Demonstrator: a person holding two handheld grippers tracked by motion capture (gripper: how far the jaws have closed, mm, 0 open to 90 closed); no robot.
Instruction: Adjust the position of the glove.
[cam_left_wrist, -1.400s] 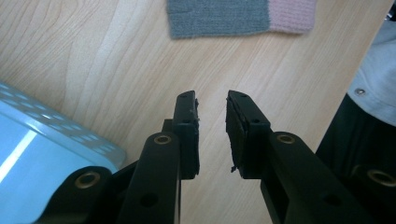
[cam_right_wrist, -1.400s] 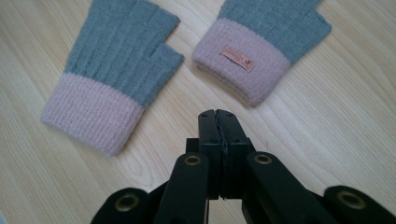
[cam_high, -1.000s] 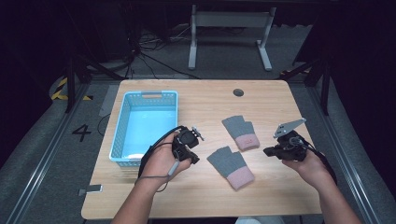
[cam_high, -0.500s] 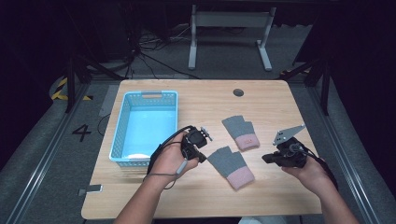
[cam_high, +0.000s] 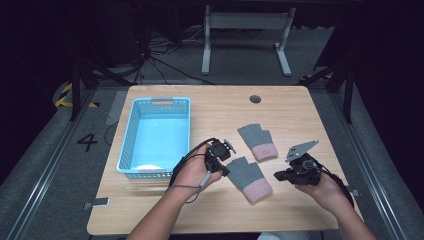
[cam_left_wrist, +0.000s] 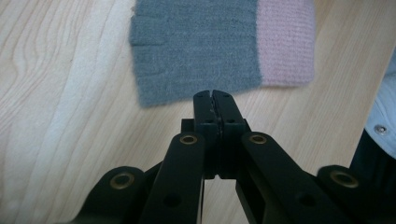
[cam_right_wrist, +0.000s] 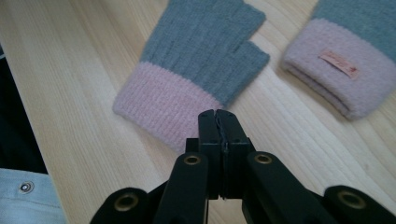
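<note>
Two grey fingerless gloves with pink cuffs lie flat on the wooden table (cam_high: 300, 110). The near glove (cam_high: 248, 177) lies between my two grippers, and the far glove (cam_high: 257, 141) lies just behind it. My left gripper (cam_high: 225, 170) is shut and empty. In the left gripper view its tips (cam_left_wrist: 214, 95) stop just short of the near glove's (cam_left_wrist: 196, 51) grey finger edge. My right gripper (cam_high: 279, 175) is also shut with nothing in it. In the right gripper view its tips (cam_right_wrist: 217, 114) sit at the near glove's (cam_right_wrist: 201, 42) pink cuff. The far glove's cuff (cam_right_wrist: 345, 65) bears a small label.
A light blue plastic basket (cam_high: 129, 145) stands on the left part of the table, close to my left hand. A round cable hole (cam_high: 255, 99) sits near the far edge. Bare wood runs along the front edge and the far right.
Both hands have come in toward the near glove and sunk lower. The left gripper moved right, the right gripper moved left and nearer. The gloves lie as before.
</note>
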